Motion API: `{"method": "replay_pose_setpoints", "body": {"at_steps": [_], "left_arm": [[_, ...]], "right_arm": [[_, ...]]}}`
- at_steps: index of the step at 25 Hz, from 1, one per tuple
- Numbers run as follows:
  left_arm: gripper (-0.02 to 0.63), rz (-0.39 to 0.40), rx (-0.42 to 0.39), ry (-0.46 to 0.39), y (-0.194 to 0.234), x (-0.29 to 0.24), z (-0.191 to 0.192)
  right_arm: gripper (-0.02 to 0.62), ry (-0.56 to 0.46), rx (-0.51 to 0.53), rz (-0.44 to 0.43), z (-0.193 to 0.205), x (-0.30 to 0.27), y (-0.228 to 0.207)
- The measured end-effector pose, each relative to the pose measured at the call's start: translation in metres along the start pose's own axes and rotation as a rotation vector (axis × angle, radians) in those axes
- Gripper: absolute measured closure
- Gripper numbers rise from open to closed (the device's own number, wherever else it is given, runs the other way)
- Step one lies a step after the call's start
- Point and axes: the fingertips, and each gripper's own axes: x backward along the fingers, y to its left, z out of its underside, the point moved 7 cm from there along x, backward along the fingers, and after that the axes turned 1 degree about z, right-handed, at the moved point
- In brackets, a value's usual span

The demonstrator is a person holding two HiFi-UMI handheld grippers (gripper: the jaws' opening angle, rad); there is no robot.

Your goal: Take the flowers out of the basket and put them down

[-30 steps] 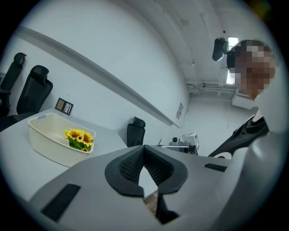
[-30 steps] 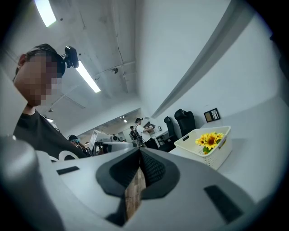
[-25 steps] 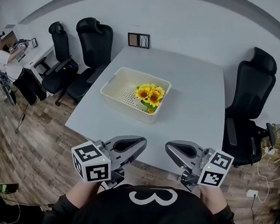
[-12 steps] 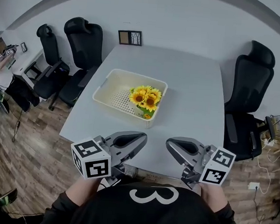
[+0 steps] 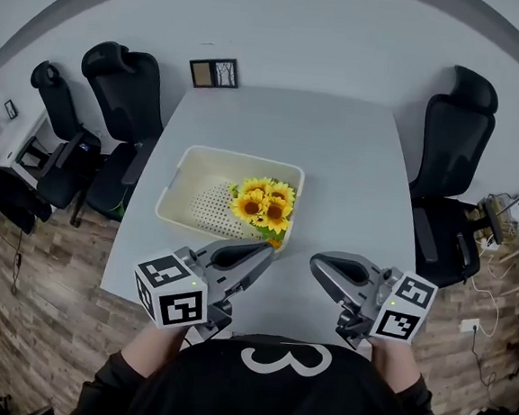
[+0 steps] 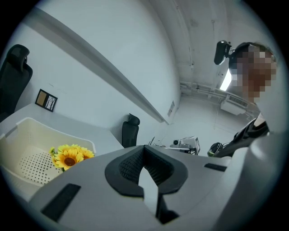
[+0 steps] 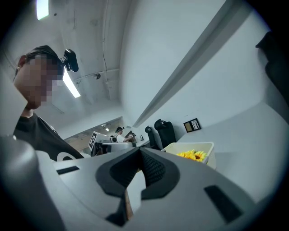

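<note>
The person is holding the left gripper [image 5: 256, 250] and the right gripper [image 5: 318, 262] side by side close to the body, both pointing forward and roughly level. Each gripper's fingers [image 6: 126, 168] are pressing together with nothing between them. The hands [image 5: 157, 347] are gripping from below.

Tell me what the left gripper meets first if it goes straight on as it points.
Probably nothing near: the left gripper seems to aim just past the basket corner, over the table, toward the black chair.
</note>
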Motion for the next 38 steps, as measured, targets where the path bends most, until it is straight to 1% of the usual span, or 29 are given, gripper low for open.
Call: {"method": "replay_pose_setpoints", "body": {"at_steps": [5, 11, 16, 20, 24, 28, 31, 34, 38], "left_arm": [[0.594, 0.028, 0.001, 0.03, 0.033, 0.001, -0.013], [0.594, 0.04, 0.014, 0.057, 0.066, 0.005, -0.022], [0.594, 0.029, -0.024, 0.098, 0.09, 0.008, -0.024], [0.594, 0.068, -0.035, 0.113, 0.108, 0.011, -0.025], [0.594, 0.088, -0.093, 0.133, 0.125, 0.01, -0.029], [0.594, 0.102, -0.127, 0.132, 0.15, 0.007, -0.036], [0.594, 0.108, -0.218, 0.139, 0.164, 0.002, -0.042], [0.594, 0.143, -0.287, 0.145, 0.175, -0.005, -0.047], [0.594, 0.151, -0.312, 0.152, 0.203, -0.017, -0.046]], "right_arm": [[0.586, -0.009, -0.012, 0.04, -0.006, -0.026, -0.012], [0.586, -0.015, -0.042, 0.077, -0.006, -0.049, -0.025], [0.586, -0.016, -0.07, 0.1, 0.001, -0.065, -0.033], [0.586, -0.026, -0.091, 0.122, 0.008, -0.074, -0.037], [0.584, -0.042, -0.11, 0.15, 0.016, -0.082, -0.04], [0.586, -0.051, -0.123, 0.18, 0.023, -0.087, -0.042], [0.586, -0.057, -0.133, 0.209, 0.027, -0.086, -0.044], [0.586, -0.055, -0.145, 0.238, 0.033, -0.086, -0.047], [0.585, -0.057, -0.17, 0.262, 0.043, -0.086, -0.048]]}}
